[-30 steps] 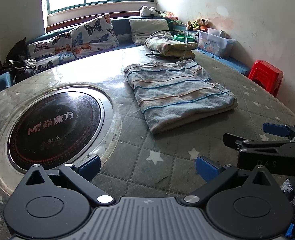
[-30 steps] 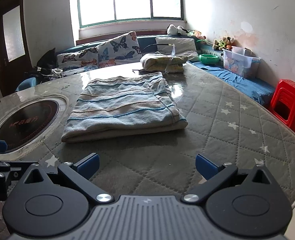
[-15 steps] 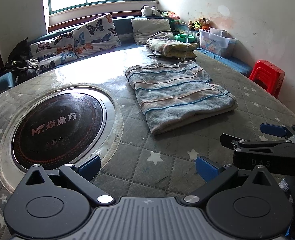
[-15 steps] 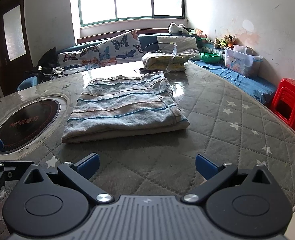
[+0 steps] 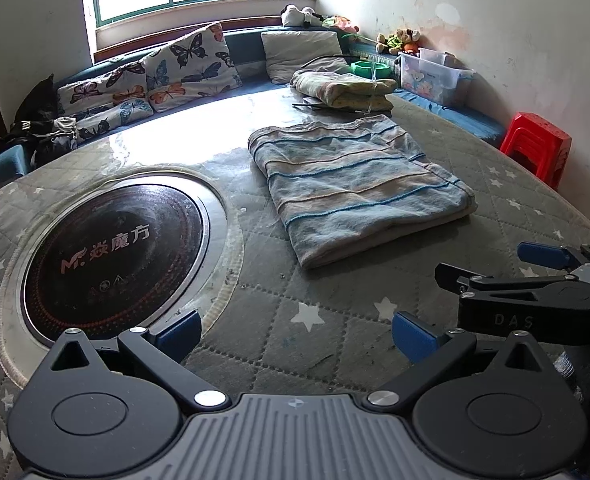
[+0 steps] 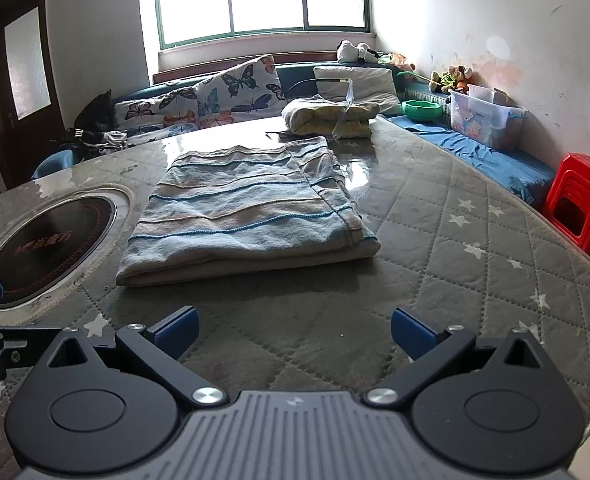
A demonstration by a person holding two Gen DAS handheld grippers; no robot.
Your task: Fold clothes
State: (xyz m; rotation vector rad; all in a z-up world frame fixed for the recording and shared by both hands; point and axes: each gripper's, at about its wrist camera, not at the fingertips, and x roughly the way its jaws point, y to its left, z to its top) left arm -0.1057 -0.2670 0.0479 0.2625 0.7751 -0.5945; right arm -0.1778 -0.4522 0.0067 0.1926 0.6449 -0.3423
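Observation:
A folded striped blue and beige cloth [image 5: 355, 184] lies flat on the round quilted table [image 5: 335, 320]; it also shows in the right wrist view [image 6: 247, 216]. My left gripper [image 5: 295, 336] is open and empty, hovering above the table short of the cloth. My right gripper [image 6: 293, 330] is open and empty, in front of the cloth's near folded edge. The right gripper also shows from the side in the left wrist view [image 5: 535, 276]. A second folded yellowish cloth [image 5: 343, 90] lies at the table's far side [image 6: 331, 118].
A round black hotplate [image 5: 111, 240] is set into the table at the left [image 6: 43, 240]. A bench with butterfly cushions [image 5: 167, 76] runs along the far wall. A red stool [image 6: 579, 200] stands at the right. A clear storage box [image 6: 485, 118] and a green bowl [image 6: 421, 110] sit on the bench.
Both grippers have drawn back slightly from the cloth and shifted a little. The cloth has not moved. Both stay open.

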